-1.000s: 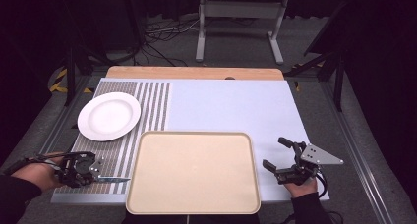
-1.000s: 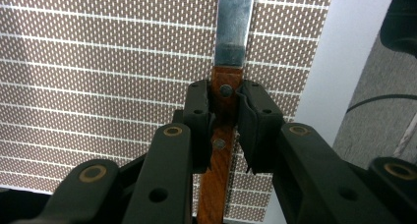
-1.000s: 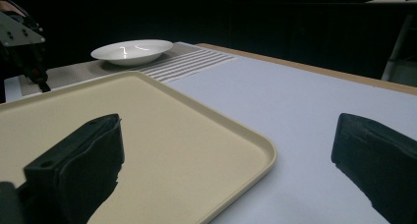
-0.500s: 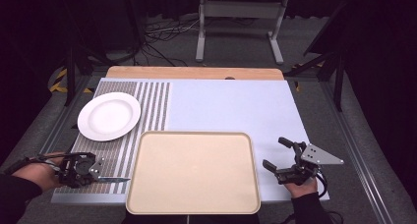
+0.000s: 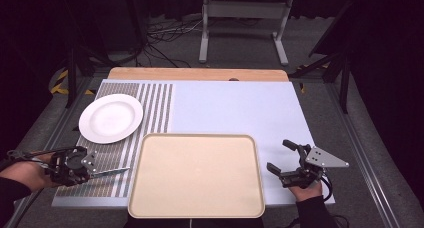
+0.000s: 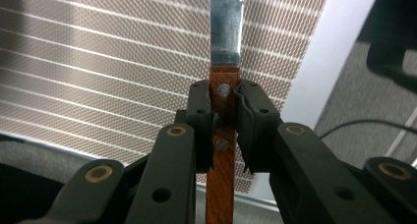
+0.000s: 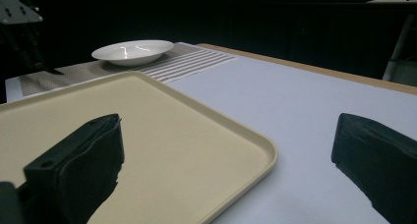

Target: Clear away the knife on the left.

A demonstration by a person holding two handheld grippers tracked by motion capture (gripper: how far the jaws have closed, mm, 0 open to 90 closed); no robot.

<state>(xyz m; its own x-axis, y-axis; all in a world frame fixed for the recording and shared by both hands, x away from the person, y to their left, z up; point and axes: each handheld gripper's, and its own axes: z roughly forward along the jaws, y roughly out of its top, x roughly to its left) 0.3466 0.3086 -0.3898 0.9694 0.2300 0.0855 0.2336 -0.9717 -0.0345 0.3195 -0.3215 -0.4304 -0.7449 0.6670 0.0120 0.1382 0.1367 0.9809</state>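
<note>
My left gripper (image 5: 90,169) is at the table's front left, shut on the wooden handle of a knife (image 5: 111,172). The blade points right toward the beige tray (image 5: 196,175). In the left gripper view the jaws clamp the brown riveted handle (image 6: 223,135), and the steel blade (image 6: 226,22) reaches out over the striped mat (image 6: 98,62). My right gripper (image 5: 280,155) rests just right of the tray, open with nothing in it. In the right gripper view its jaws stand wide apart (image 7: 226,160) over the tray's corner (image 7: 147,135).
A white plate (image 5: 111,118) sits on the striped placemat (image 5: 155,103) at the left, also seen far off as the plate (image 7: 132,51). The pale blue table cover (image 5: 235,108) stretches behind the tray. A wooden strip (image 5: 197,74) edges the far side.
</note>
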